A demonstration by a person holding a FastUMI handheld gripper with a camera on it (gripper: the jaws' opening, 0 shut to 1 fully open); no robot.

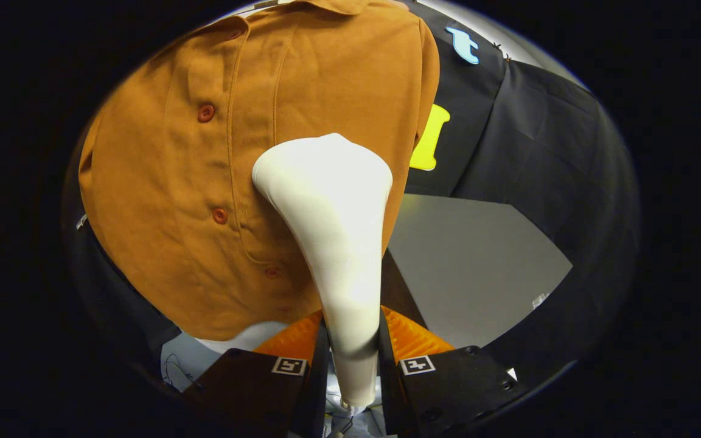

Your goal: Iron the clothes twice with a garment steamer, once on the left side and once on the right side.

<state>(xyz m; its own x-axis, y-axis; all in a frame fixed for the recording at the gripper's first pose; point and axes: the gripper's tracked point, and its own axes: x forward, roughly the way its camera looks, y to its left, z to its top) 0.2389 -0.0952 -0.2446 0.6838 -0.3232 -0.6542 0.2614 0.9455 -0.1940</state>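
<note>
A brown button-up shirt (204,182) hangs in front of the booth wall, its red buttons running down the placket. My gripper (350,340) is shut on the handle of a white garment steamer (332,219), with a finger on each side of it. The steamer rises from between the fingers, and its wide head rests against the shirt's front, just right of the button line and over the chest pocket. The steamer's faceplate is turned toward the cloth and hidden from me.
A grey table top (472,267) lies to the right, below the shirt's hem. The black booth cloth (539,140) hangs behind and to the right. A thin cable (174,368) and a white surface show under the hem beside the left finger.
</note>
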